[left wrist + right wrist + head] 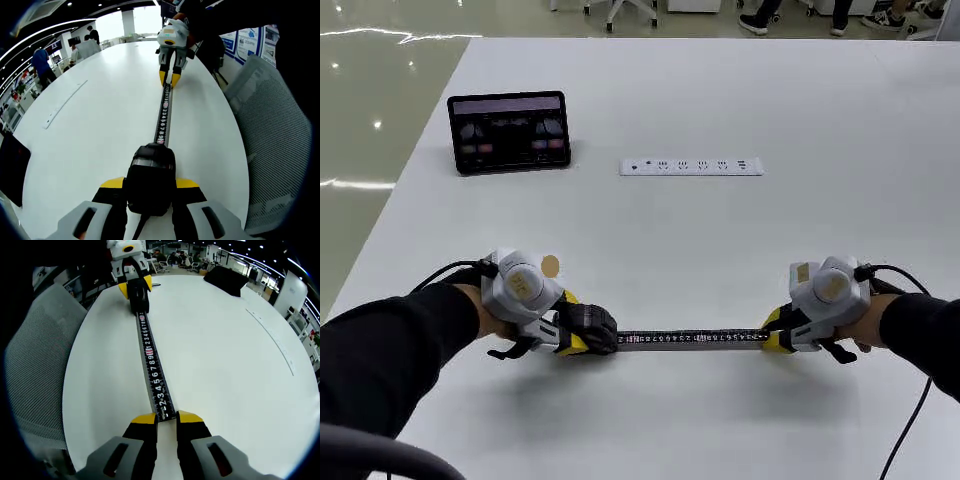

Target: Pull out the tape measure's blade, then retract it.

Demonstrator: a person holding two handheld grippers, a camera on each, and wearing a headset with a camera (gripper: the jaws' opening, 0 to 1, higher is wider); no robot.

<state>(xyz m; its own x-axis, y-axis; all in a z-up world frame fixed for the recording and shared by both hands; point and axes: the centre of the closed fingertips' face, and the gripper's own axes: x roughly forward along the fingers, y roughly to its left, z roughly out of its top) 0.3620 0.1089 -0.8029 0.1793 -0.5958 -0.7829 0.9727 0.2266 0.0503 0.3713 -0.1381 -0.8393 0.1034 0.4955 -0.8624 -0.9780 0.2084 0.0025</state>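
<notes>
A black tape measure case [588, 327] [150, 177] [138, 292] rests on the white table near its front edge, with my left gripper [570, 333] [149, 183] shut on it. Its dark numbered blade [690, 338] [164, 112] [152, 370] lies flat along the table, stretched out to the right. My right gripper [778, 340] [166, 417] is shut on the blade's end, its yellow-tipped fingers [145, 419] pinching it. In the left gripper view the right gripper [169, 78] appears at the far end of the blade.
A dark tablet [508, 131] stands at the back left of the white table [720, 240] and a white power strip [691, 166] lies behind the blade. A grey mesh chair [277, 150] sits beside the table. Cables [910, 420] trail from both grippers.
</notes>
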